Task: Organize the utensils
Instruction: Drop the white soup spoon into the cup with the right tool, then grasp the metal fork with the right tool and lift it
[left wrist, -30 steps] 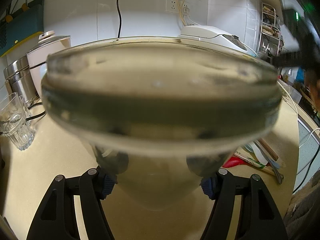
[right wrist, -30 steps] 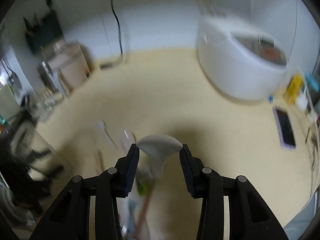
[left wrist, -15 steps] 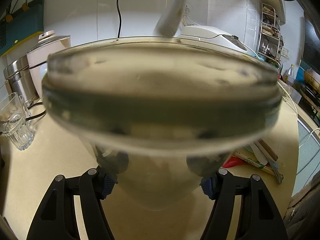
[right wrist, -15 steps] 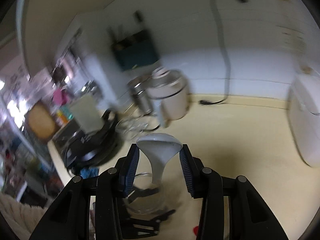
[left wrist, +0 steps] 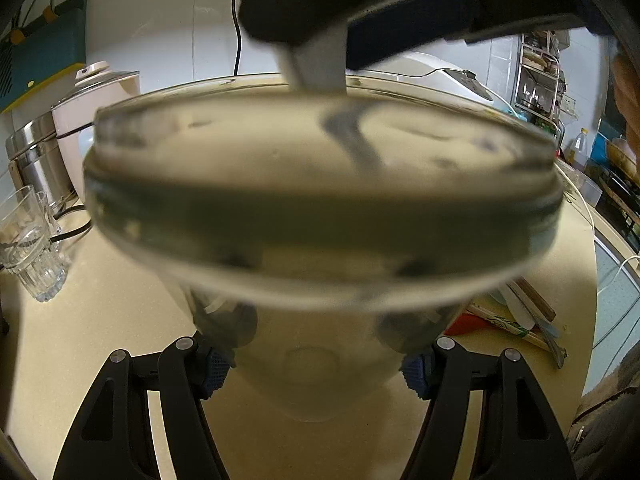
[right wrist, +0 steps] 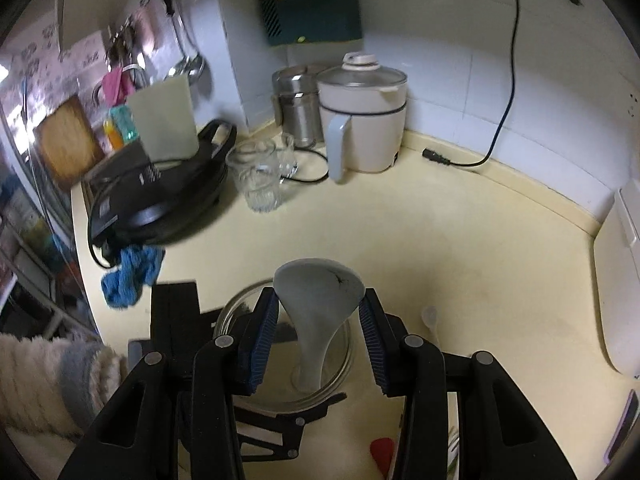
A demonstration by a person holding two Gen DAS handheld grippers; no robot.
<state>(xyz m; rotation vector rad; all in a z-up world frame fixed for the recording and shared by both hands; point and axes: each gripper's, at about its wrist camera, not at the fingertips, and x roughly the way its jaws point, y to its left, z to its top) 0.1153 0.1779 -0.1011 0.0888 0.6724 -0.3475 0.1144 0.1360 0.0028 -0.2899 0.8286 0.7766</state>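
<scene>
My left gripper [left wrist: 320,360] is shut on a clear glass jar [left wrist: 320,184], which fills the left wrist view with its wide rim. My right gripper [right wrist: 319,304] is shut on the broad head of a grey-white rice paddle [right wrist: 320,290]. It hangs right above the jar [right wrist: 240,312], and the paddle handle [right wrist: 310,360] points down inside the rim. From the left wrist the handle [left wrist: 316,64] shows dropping in under the right gripper's black fingers [left wrist: 400,12]. More utensils [left wrist: 516,320] lie in a heap on the counter to the right of the jar.
Ribbed glasses [right wrist: 258,184], a white electric pot [right wrist: 360,120], a steel canister [right wrist: 296,108] and a black griddle [right wrist: 160,200] stand at the counter's back left. A blue cloth [right wrist: 128,276] lies near the jar. A white rice cooker [right wrist: 616,300] sits at right, a fuzzy sleeve [right wrist: 48,380] at lower left.
My right gripper swung left across the counter with the paddle and rolled, arriving above the jar; the handle now dips into it. The left gripper and jar stayed put.
</scene>
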